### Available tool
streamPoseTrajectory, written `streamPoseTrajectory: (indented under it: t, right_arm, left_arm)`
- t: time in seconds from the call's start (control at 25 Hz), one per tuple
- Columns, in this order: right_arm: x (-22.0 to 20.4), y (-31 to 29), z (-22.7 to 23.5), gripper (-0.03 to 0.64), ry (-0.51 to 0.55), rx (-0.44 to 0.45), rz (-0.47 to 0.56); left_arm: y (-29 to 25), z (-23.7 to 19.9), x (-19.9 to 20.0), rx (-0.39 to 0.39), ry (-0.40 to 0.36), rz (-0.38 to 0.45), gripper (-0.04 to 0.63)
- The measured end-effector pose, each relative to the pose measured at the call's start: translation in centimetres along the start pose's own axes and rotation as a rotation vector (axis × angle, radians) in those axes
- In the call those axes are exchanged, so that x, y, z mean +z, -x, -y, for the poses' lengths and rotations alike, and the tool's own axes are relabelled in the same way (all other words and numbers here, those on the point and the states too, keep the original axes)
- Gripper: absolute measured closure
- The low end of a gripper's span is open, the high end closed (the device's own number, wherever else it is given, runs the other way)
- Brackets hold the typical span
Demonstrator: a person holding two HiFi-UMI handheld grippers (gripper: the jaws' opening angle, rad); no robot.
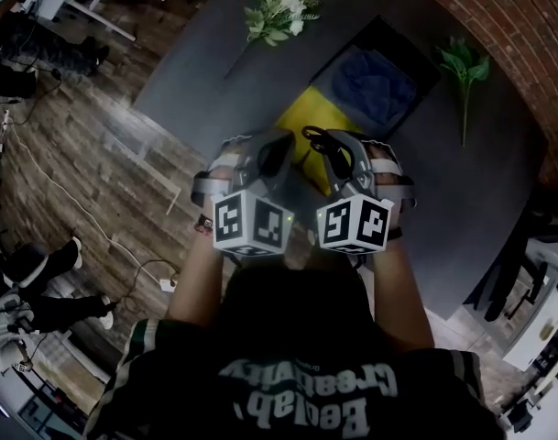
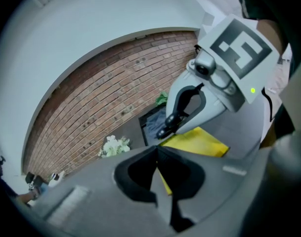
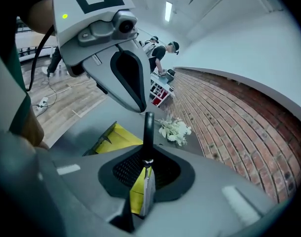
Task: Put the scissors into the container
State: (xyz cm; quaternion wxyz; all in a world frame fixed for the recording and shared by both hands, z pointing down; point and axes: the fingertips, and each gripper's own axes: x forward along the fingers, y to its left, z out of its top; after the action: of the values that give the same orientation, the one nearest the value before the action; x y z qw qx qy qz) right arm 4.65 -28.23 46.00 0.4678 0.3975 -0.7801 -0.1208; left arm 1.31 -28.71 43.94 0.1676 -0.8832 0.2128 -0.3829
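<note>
Now, the right gripper (image 3: 146, 158) is closed down on the scissors (image 3: 148, 127), pinching the blades with the black handle poking out ahead, above the near side of the surface (image 1: 214, 53). The left gripper (image 2: 157, 152) is pressed together, nothing in it. Best play, I'd say: line up over the black box (image 1: 347, 51), likely the container, just beyond the yellow tray (image 1: 311, 117), get low, then let go. White flowers (image 1: 279, 3) sit far left, a green sprig (image 1: 464, 67) right, a brick wall (image 1: 498, 16) beyond, wooden floor (image 1: 77, 154) left.
</note>
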Motion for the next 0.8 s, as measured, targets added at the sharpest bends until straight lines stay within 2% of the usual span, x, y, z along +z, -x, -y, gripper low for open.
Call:
streamPoseTrajectory:
  t: [0.4, 0.8]
  right_arm:
    - [-1.0, -2.5, -1.6, 0.572, 0.017, 0.069, 0.001]
    - [-2.0, -4.7, -3.1, 0.572, 0.025, 0.122, -0.02]
  left_arm:
    - [-1.1, 0.3, -2.9, 0.019, 0.068, -0.053, 0.594]
    - [-2.6, 0.1, -4.7, 0.014, 0.1, -0.076, 0.594]
